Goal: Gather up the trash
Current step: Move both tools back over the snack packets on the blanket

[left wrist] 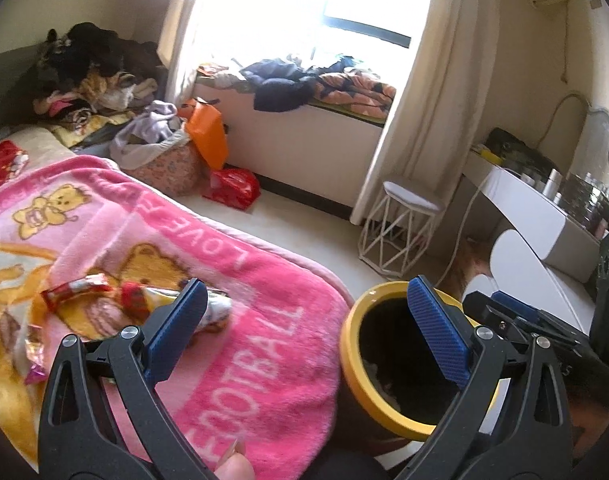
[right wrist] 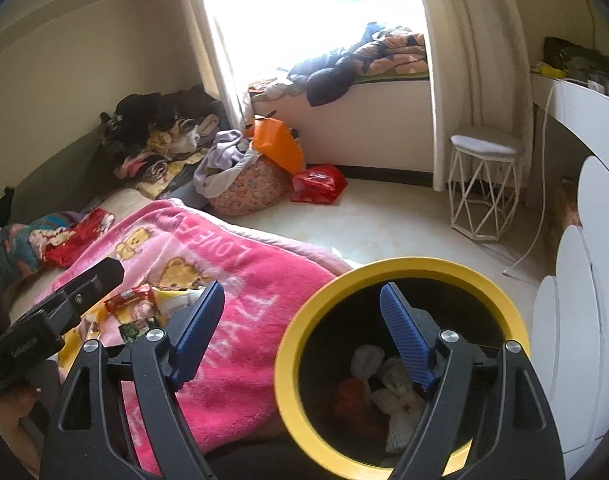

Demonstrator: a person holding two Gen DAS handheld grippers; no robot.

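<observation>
Bedroom, pink blanket (left wrist: 232,304) on the bed beside a yellow-rimmed bin (right wrist: 304,344); only the right wrist view looks down into the bin, showing crumpled white and red trash (right wrist: 384,392) at its bottom. Left tongs (left wrist: 308,312) and right tongs (right wrist: 304,320) both gape wide, holding nothing, each straddling the bin's near rim. Snack wrappers (left wrist: 84,288) lie on the blanket beyond the bin, partly hidden behind the left tongs' finger; their print is unreadable.

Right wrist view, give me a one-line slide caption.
Open right gripper above the yellow-rimmed bin holding crumpled trash, beside a pink blanket strewn with wrappers.
</observation>
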